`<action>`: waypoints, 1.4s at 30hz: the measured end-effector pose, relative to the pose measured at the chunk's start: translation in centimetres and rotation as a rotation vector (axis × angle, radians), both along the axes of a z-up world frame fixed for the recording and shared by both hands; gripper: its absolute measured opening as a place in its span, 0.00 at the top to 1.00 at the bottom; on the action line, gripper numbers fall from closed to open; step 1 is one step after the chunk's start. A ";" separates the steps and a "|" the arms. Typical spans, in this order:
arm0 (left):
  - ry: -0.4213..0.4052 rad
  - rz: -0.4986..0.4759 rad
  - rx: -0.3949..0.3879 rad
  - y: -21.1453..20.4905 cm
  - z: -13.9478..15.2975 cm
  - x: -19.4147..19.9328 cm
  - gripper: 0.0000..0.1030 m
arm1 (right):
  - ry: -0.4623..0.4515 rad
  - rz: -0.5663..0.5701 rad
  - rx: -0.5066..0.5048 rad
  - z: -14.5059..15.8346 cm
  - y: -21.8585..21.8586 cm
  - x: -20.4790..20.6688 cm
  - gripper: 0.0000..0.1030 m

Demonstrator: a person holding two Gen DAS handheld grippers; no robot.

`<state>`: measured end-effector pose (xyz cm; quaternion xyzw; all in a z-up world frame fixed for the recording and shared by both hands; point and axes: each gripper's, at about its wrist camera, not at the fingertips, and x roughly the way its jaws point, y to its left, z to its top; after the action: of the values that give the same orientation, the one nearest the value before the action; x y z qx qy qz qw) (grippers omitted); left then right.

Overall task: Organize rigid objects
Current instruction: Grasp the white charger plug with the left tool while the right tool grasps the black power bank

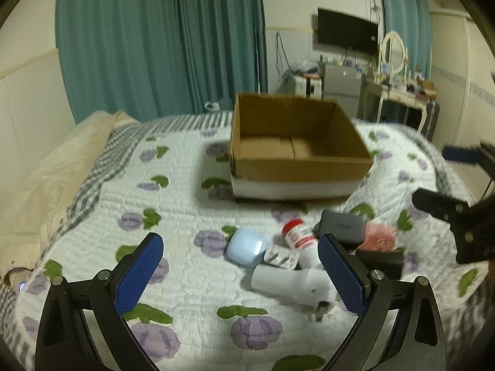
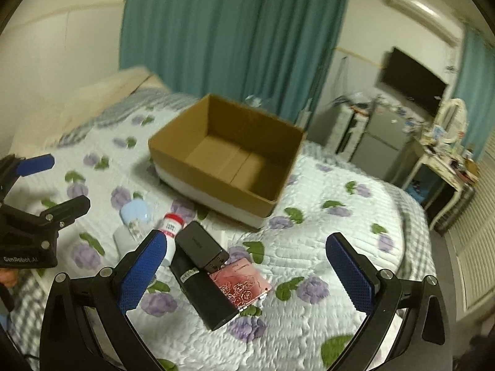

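Note:
An open, empty cardboard box (image 1: 297,167) (image 2: 216,182) stands on the bed. In front of it lies a pile: a light blue case (image 1: 246,246) (image 2: 134,211), a white bottle with a red cap (image 1: 298,233) (image 2: 171,225), a blister pack (image 1: 281,256), a white angled piece (image 1: 290,281), a grey power bank (image 1: 342,225) (image 2: 199,245), a black box (image 2: 204,290) and a pink floral case (image 2: 241,284). My left gripper (image 1: 241,272) is open above the pile's left side. My right gripper (image 2: 247,273) is open above the pink case.
The bed has a white quilt with purple flowers (image 1: 185,185). A beige pillow (image 1: 46,167) lies at the left. Teal curtains (image 1: 154,46), a fridge (image 2: 380,145), a TV (image 2: 411,83) and a cluttered dressing table (image 2: 445,154) stand behind.

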<state>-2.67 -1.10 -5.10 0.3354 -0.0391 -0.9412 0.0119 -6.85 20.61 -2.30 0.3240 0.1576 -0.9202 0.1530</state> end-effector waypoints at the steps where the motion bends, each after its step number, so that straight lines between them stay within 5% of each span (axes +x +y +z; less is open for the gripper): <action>1: -0.017 0.000 -0.008 0.1 -0.7 -0.3 0.02 | -0.010 0.013 0.006 -0.4 -0.2 -0.4 0.00; 4: -0.063 0.007 -0.023 0.0 -2.4 -1.3 0.02 | -0.090 0.079 0.040 -3.2 -1.1 -2.6 0.01; 8: -0.098 0.012 -0.032 -0.3 -3.5 -2.2 0.02 | -0.173 0.166 0.103 -6.6 -2.8 -4.4 0.14; 17: -0.143 -0.031 -0.035 0.0 -4.8 -3.5 0.02 | -0.240 0.241 0.174 -10.7 -5.6 -7.1 0.27; 21: -0.170 -0.050 -0.041 0.4 -5.4 -4.3 0.05 | -0.268 0.271 0.141 -11.4 -6.2 -7.3 0.46; 28: -0.218 -0.140 -0.063 2.3 -6.4 -5.2 0.28 | -0.249 0.189 0.047 -9.3 -4.1 -6.7 0.56; 36: -0.280 -0.225 0.001 2.5 -7.5 -7.2 0.29 | -0.226 0.173 0.002 -7.0 -2.6 -5.4 0.59; 37: -0.293 -0.234 0.023 2.3 -7.4 -7.4 0.39 | -0.228 0.167 -0.002 -6.9 -2.5 -5.4 0.59; 38: -0.310 -0.249 0.042 2.3 -7.5 -7.4 0.60 | -0.227 0.162 -0.006 -6.8 -2.4 -5.4 0.59; 42: -0.315 -0.269 -0.025 3.4 -7.8 -7.0 0.60 | -0.223 0.150 -0.020 -6.3 -2.2 -5.3 0.59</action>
<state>-9.64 2.27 -12.86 0.4701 -0.0964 -0.8696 -0.1162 -12.16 18.45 -8.64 0.4101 0.1544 -0.8659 0.2411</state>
